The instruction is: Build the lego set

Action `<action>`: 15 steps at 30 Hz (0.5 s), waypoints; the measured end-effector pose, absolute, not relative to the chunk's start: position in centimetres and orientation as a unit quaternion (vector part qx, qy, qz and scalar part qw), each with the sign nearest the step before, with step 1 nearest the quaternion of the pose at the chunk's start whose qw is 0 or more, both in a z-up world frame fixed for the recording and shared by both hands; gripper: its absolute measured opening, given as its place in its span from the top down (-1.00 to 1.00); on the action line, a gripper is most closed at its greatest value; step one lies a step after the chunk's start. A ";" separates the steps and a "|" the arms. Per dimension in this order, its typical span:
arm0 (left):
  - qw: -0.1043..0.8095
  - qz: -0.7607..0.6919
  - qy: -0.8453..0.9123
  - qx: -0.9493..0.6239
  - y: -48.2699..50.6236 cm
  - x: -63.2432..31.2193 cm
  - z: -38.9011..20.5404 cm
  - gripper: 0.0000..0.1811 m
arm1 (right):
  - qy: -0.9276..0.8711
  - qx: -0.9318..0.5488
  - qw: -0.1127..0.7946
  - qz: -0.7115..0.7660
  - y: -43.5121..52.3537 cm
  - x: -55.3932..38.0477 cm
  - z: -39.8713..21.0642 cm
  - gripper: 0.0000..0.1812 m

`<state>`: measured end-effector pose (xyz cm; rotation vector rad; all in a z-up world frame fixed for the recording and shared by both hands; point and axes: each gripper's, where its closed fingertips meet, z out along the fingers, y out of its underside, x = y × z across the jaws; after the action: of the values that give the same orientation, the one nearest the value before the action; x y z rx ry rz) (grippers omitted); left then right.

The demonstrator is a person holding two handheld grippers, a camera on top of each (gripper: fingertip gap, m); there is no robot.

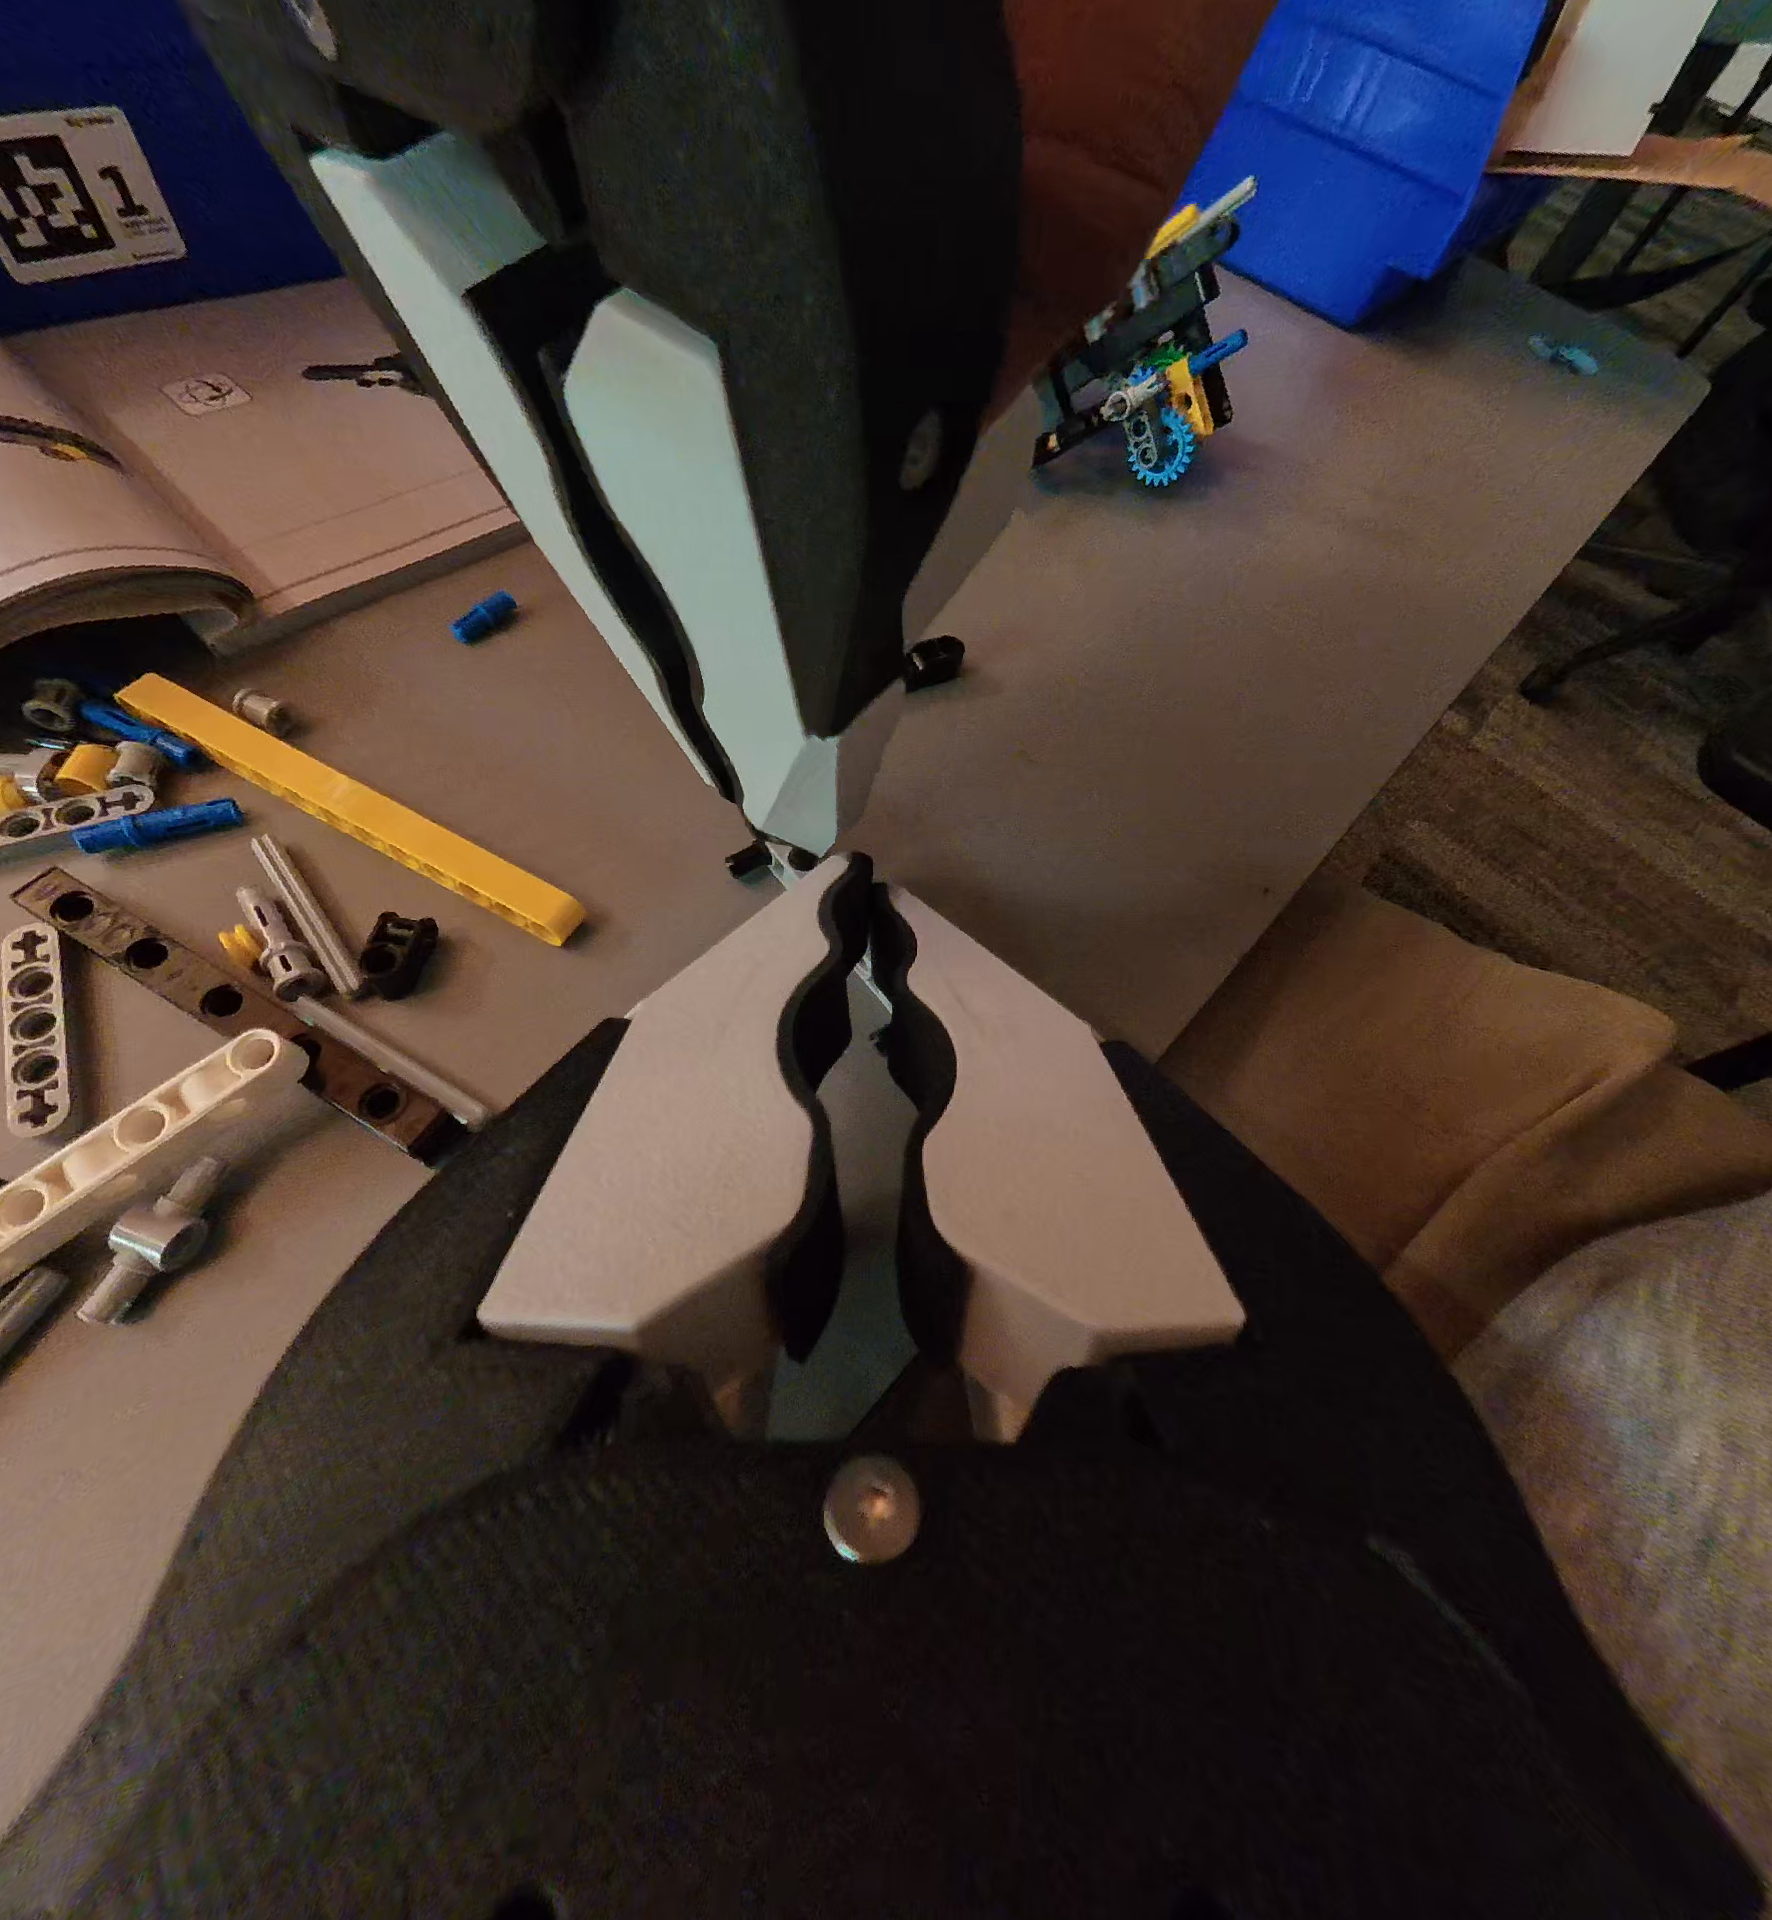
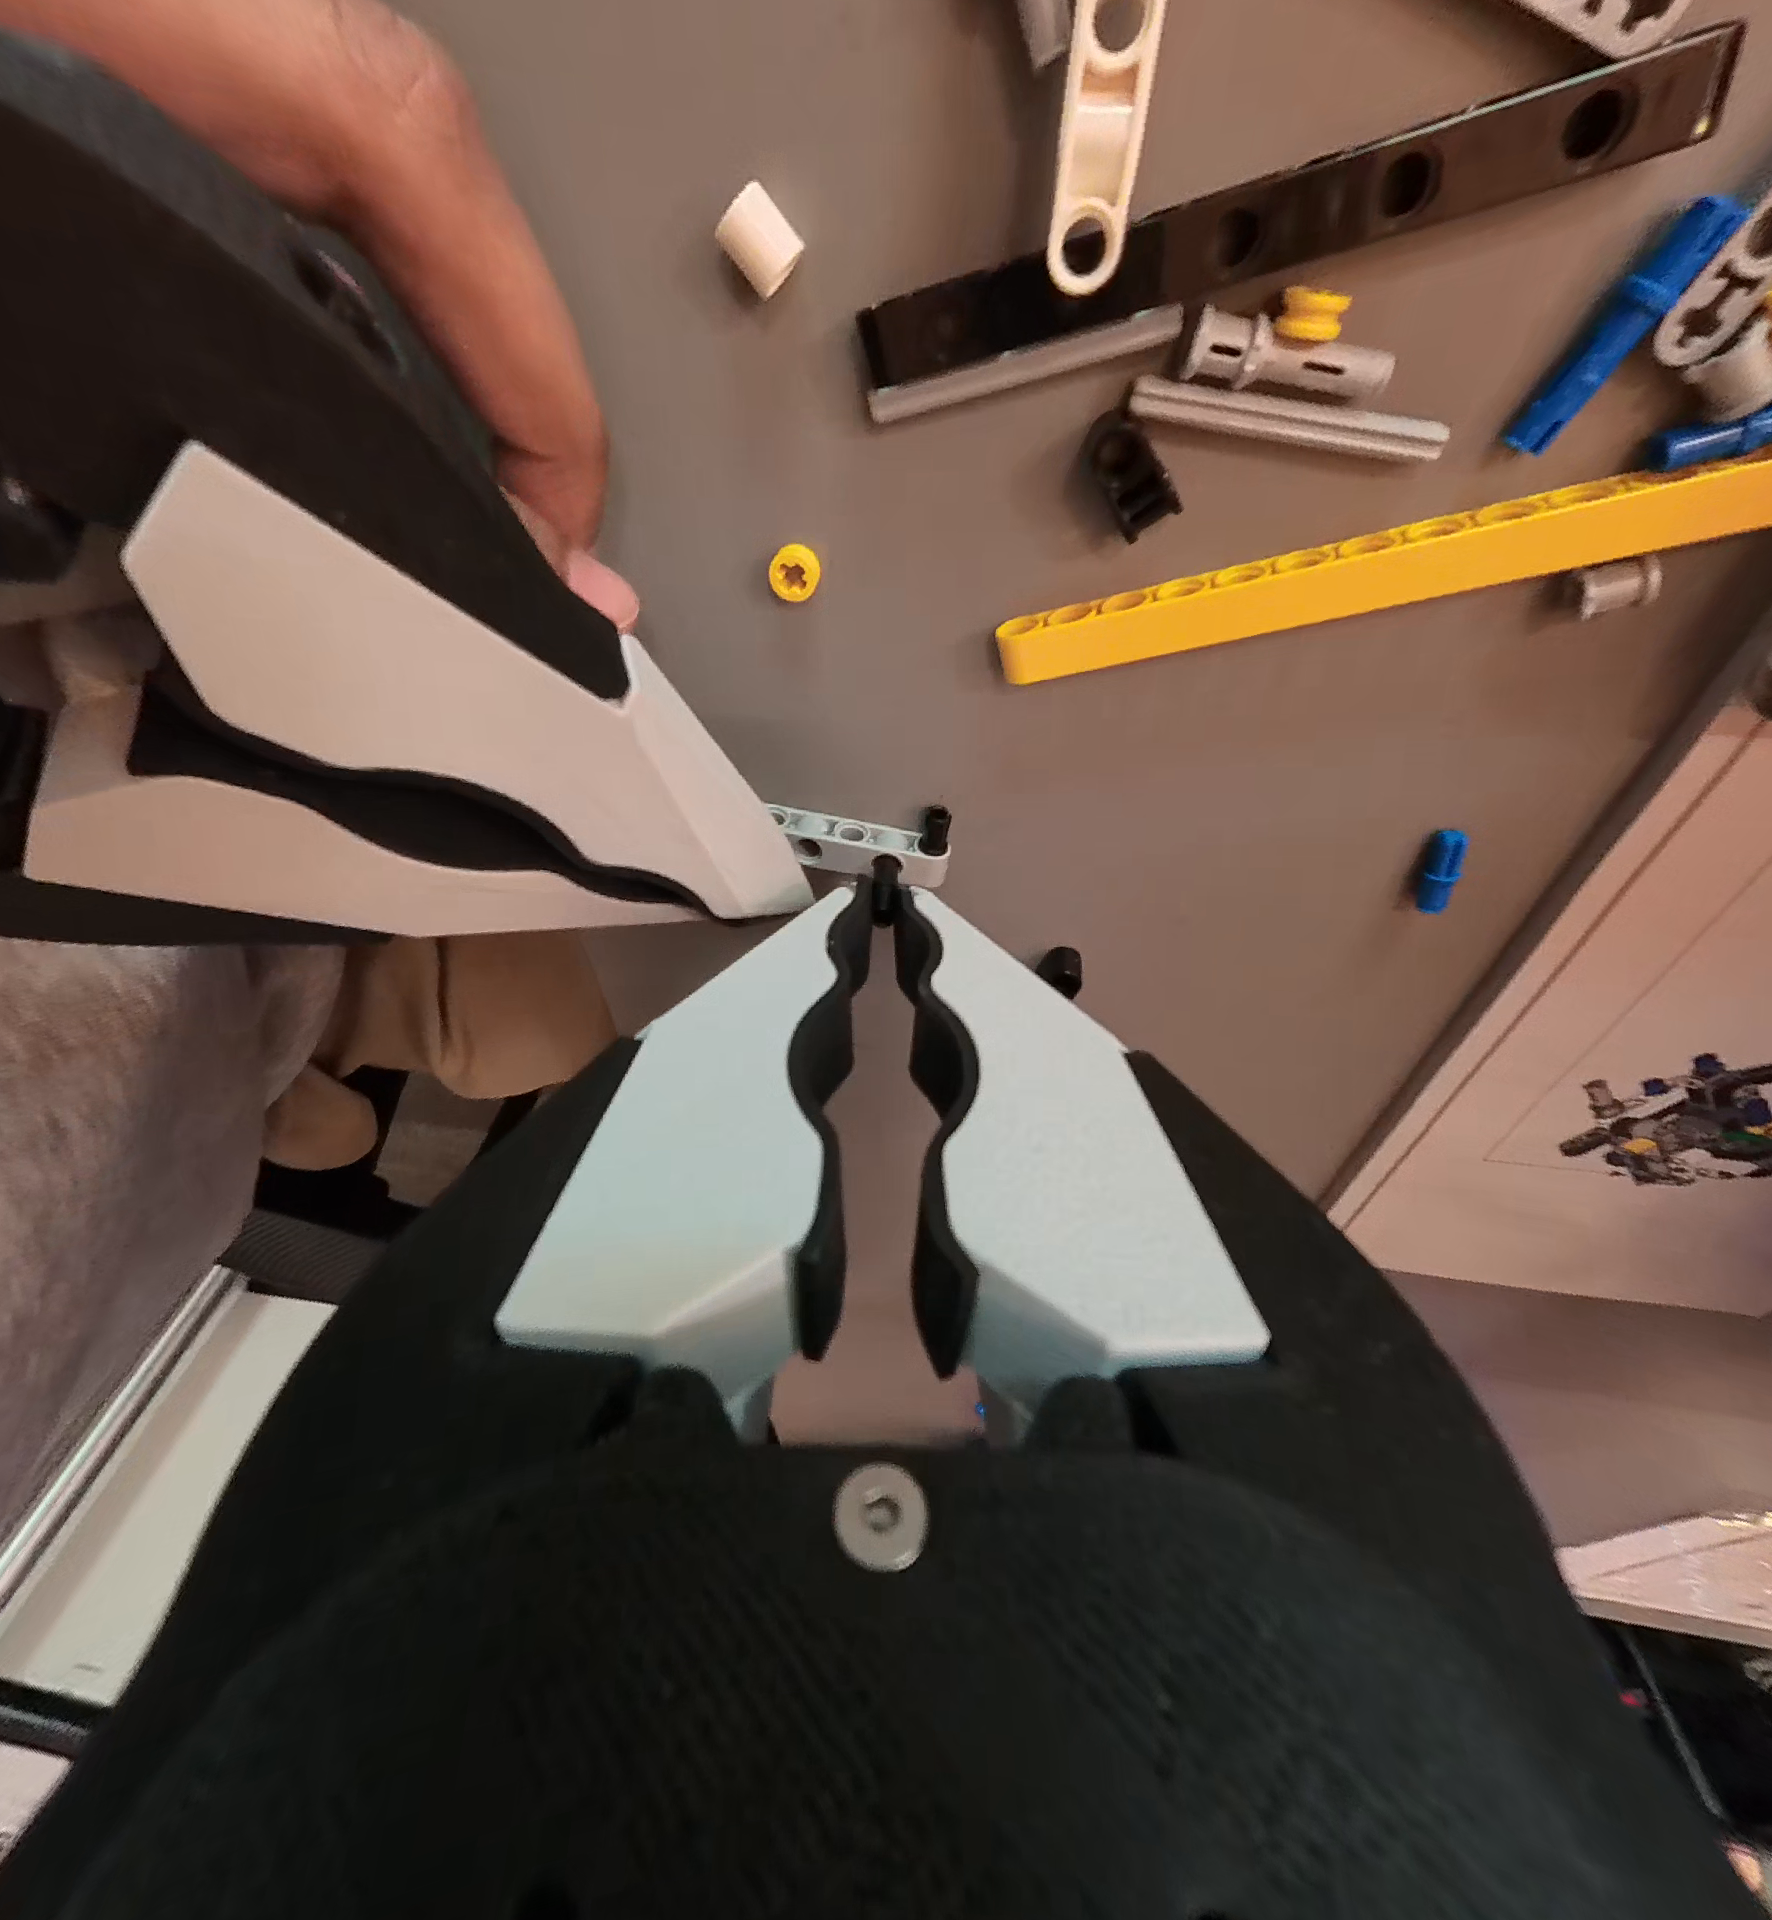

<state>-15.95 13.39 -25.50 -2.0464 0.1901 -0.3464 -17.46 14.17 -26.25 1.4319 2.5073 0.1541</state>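
Left gripper [image 1: 866, 883] closed on one end of a small light-grey beam [image 2: 861, 834], holding it level just above the grey table [image 2: 1225, 935] at frame centre, probably so its side holes face the other tool. Right gripper [image 2: 884, 902] pinched almost closed on a short black pin [image 2: 883, 878], tip already at a hole near the beam's free end; a second black pin [image 2: 933, 819] already standing in the far end hole. Judged as a pin-pressing step, one tool bracing, the other pushing.

From the right wrist view: beam holes, both pins, a hand [image 2: 466, 239] on the left tool at upper left, a loose black pin [image 2: 1064, 966] right of centre, yellow beam [image 2: 1381, 561] at right. Beam nearly hidden in the left wrist view, buried between the two sets of tips.

Only in the left wrist view: partly built model with blue gear [image 1: 1147, 353] standing at upper right, well apart; open instruction booklet [image 1: 134, 499] at upper left; loose parts spread at left, within reach for later steps
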 end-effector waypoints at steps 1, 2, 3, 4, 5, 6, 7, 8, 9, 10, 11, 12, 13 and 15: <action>0.504 -0.144 0.079 -0.848 13.4 -15.9 -25.5 1.00 | 0.858 0.495 0.127 0.050 14.2 -17.5 -26.3 0.97; 0.504 -0.144 0.079 -0.848 13.4 -15.9 -25.5 1.00 | 0.856 0.499 0.128 0.046 14.1 -17.5 -26.3 0.97; 0.504 -0.145 0.078 -0.848 13.4 -15.9 -25.5 1.00 | 0.855 0.502 0.126 0.040 14.0 -17.7 -26.6 0.97; 0.504 -0.146 0.079 -0.848 13.4 -15.9 -25.5 1.00 | 0.855 0.501 0.126 0.042 14.0 -17.6 -26.9 0.97; 0.503 -0.146 0.079 -0.848 13.4 -15.9 -25.5 1.00 | 0.857 0.497 0.130 0.046 14.0 -17.6 -26.9 0.97; 0.504 -0.146 0.079 -0.847 13.4 -16.0 -25.5 1.00 | 0.860 0.491 0.130 0.051 14.0 -17.6 -26.9 0.97; 0.505 -0.149 0.079 -0.847 13.3 -15.9 -25.5 1.00 | 0.863 0.485 0.129 0.055 14.0 -17.6 -26.9 0.97; 0.505 -0.152 0.079 -0.846 13.3 -15.9 -25.4 1.00 | 0.864 0.483 0.128 0.056 14.0 -17.7 -26.9 0.97; 0.505 -0.152 0.079 -0.846 13.3 -15.9 -25.4 1.00 | 0.864 0.484 0.129 0.055 14.0 -17.7 -26.9 0.97; 0.505 -0.153 0.079 -0.846 13.3 -15.9 -25.4 1.00 | 0.862 0.486 0.129 0.054 14.0 -17.7 -26.9 0.97; 0.505 -0.154 0.078 -0.846 13.3 -15.9 -25.4 1.00 | 0.862 0.488 0.129 0.053 14.0 -17.7 -26.8 0.97; 0.506 -0.158 0.079 -0.844 13.3 -15.9 -25.4 1.00 | 0.863 0.487 0.126 0.053 14.0 -17.7 -26.8 0.97; 0.507 -0.161 0.080 -0.843 13.3 -15.8 -25.3 1.00 | 0.864 0.486 0.122 0.053 14.0 -17.7 -26.8 0.97; 0.511 -0.169 0.083 -0.839 13.2 -15.7 -25.2 1.00 | 0.866 0.484 0.111 0.053 14.1 -17.7 -26.8 0.97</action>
<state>-15.72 13.17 -25.20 -2.0189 0.2006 -0.4077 -17.67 14.06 -26.82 1.4210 2.5450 0.1563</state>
